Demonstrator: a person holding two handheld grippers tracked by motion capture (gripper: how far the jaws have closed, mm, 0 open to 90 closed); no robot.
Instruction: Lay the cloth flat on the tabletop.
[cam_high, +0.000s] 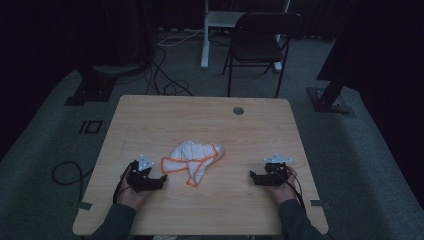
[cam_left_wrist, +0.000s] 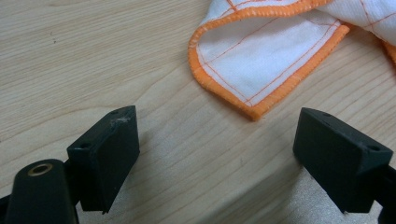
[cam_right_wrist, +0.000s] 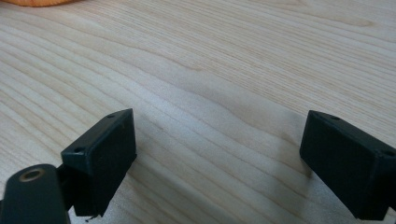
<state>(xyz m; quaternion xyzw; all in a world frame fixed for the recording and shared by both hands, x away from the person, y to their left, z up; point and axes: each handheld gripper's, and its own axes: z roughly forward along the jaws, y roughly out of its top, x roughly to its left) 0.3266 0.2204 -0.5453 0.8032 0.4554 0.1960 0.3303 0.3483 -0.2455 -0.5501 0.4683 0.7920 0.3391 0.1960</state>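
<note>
A crumpled white cloth (cam_high: 194, 159) with orange hem and thin orange grid lines lies near the middle of the wooden table (cam_high: 200, 120). My left gripper (cam_high: 161, 180) rests low on the table just left of the cloth, open, jaws pointing toward it. In the left gripper view a folded corner of the cloth (cam_left_wrist: 261, 60) lies a short way ahead of the gripper (cam_left_wrist: 217, 140), apart from the jaws. My right gripper (cam_high: 252, 177) sits open on the table to the right of the cloth, with bare wood between its jaws (cam_right_wrist: 217, 149). An orange sliver of the cloth edge (cam_right_wrist: 42, 2) shows at the top left.
A round cable hole (cam_high: 238, 110) sits near the table's far edge. Beyond the table stand a black folding chair (cam_high: 260, 40), a white desk leg (cam_high: 205, 40) and cables on the grey carpet (cam_high: 165, 80). Black stand feet (cam_high: 92, 87) flank the table.
</note>
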